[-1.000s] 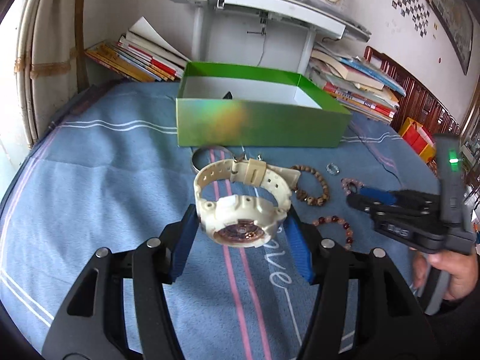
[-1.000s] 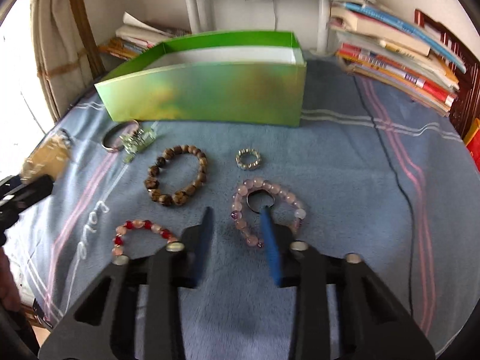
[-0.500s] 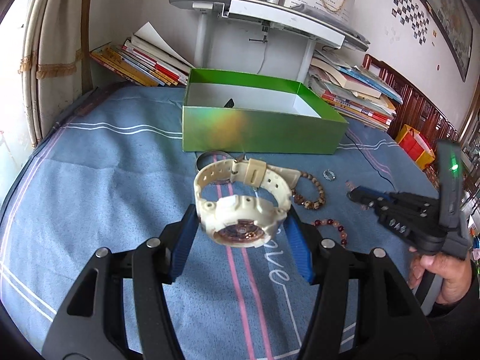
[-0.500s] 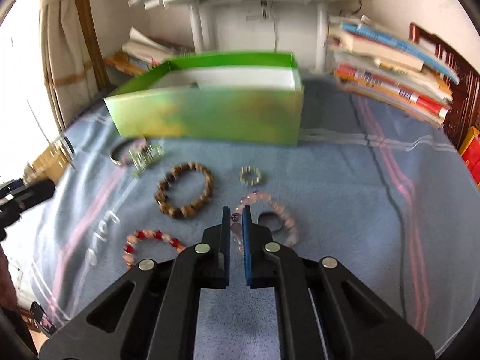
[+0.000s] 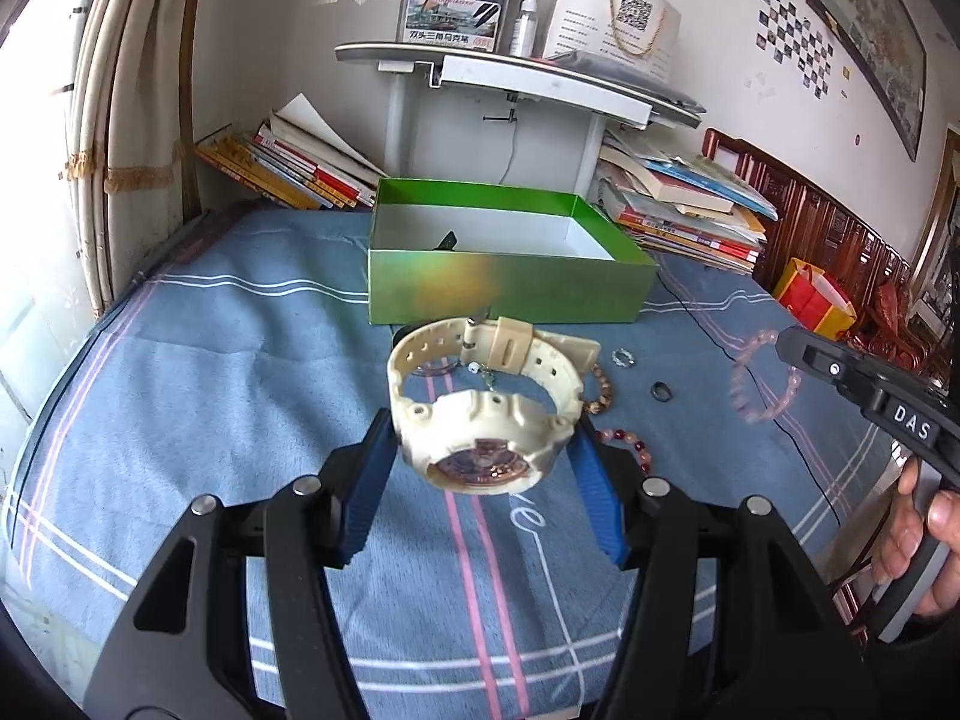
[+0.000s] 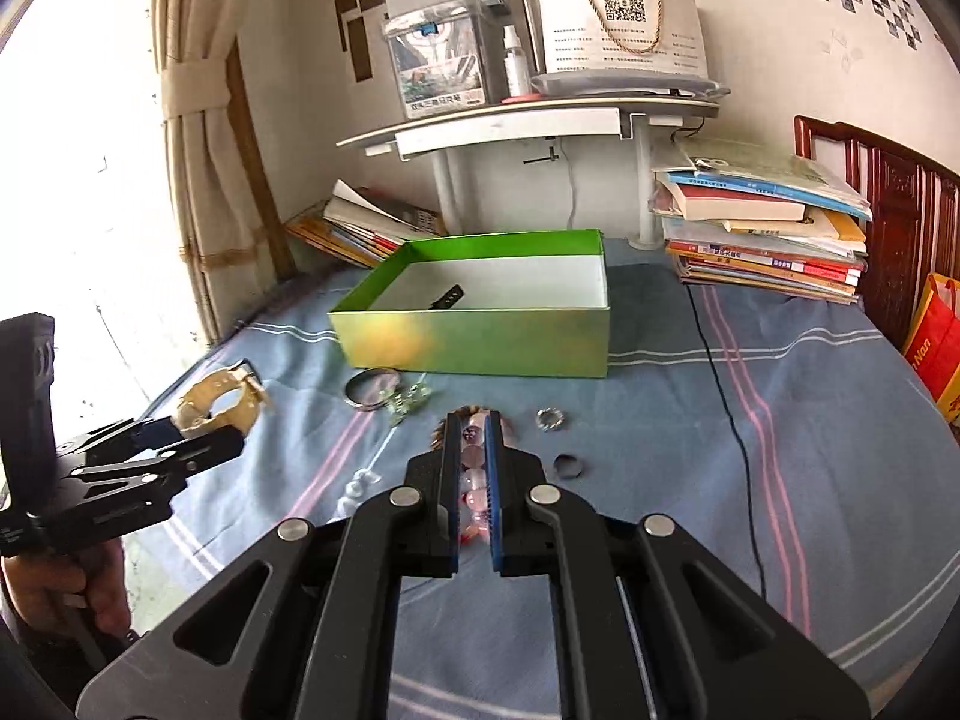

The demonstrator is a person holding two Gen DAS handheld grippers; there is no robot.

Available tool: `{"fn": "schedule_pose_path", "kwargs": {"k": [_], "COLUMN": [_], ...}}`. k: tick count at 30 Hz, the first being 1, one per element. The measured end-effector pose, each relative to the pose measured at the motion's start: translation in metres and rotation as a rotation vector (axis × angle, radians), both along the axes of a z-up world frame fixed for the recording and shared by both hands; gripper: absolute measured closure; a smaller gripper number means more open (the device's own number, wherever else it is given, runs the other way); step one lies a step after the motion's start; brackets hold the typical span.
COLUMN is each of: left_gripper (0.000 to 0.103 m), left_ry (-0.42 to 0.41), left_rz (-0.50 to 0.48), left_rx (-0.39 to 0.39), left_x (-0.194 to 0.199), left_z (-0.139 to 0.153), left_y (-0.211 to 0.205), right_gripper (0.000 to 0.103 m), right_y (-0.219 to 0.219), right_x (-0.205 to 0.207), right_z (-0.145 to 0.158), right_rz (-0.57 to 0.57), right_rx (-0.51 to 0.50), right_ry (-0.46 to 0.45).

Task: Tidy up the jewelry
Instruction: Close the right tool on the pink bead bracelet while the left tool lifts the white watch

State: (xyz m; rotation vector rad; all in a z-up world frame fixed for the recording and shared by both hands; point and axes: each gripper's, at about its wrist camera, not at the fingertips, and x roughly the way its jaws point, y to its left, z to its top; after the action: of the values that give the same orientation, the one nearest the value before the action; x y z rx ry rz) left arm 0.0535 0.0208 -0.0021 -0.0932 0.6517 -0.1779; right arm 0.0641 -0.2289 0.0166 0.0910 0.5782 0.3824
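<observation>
My left gripper (image 5: 480, 462) is shut on a cream watch (image 5: 486, 414) and holds it above the blue cloth, in front of the green box (image 5: 510, 294). It also shows in the right wrist view (image 6: 174, 438) with the watch (image 6: 219, 405). My right gripper (image 6: 471, 462) is shut on a pink bead bracelet (image 6: 474, 468), lifted off the cloth; the bracelet hangs from it in the left wrist view (image 5: 765, 375). The green box (image 6: 480, 336) holds one dark item (image 6: 447, 297).
On the cloth lie a silver bangle (image 6: 369, 390), a small sparkly ring (image 6: 549, 420), a dark ring (image 6: 567, 465), a brown bead bracelet (image 5: 603, 393) and a red bead bracelet (image 5: 630, 447). Book stacks (image 6: 762, 240) and a white desk (image 6: 528, 120) stand behind. A black cable (image 6: 726, 396) crosses the cloth.
My right gripper closed on the pink bracelet and lifted it off the cloth, leaving the dark ring behind. My left gripper rose with the watch.
</observation>
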Motion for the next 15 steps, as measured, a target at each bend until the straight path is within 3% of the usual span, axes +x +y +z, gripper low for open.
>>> {"fn": "schedule_pose_path", "kwargs": {"k": [15], "left_gripper": [0.045], "left_ry": [-0.004], "left_rz": [-0.011], "left_rx": [0.007], "left_x": [-0.025], "left_z": [0.001], "left_y": [-0.006], "right_gripper": [0.096], "right_y": [0.007], "right_x": [-0.032], "right_z": [0.001], "right_rz": [0.02], "right_rx": [0.002], "right_ry": [-0.013]}}
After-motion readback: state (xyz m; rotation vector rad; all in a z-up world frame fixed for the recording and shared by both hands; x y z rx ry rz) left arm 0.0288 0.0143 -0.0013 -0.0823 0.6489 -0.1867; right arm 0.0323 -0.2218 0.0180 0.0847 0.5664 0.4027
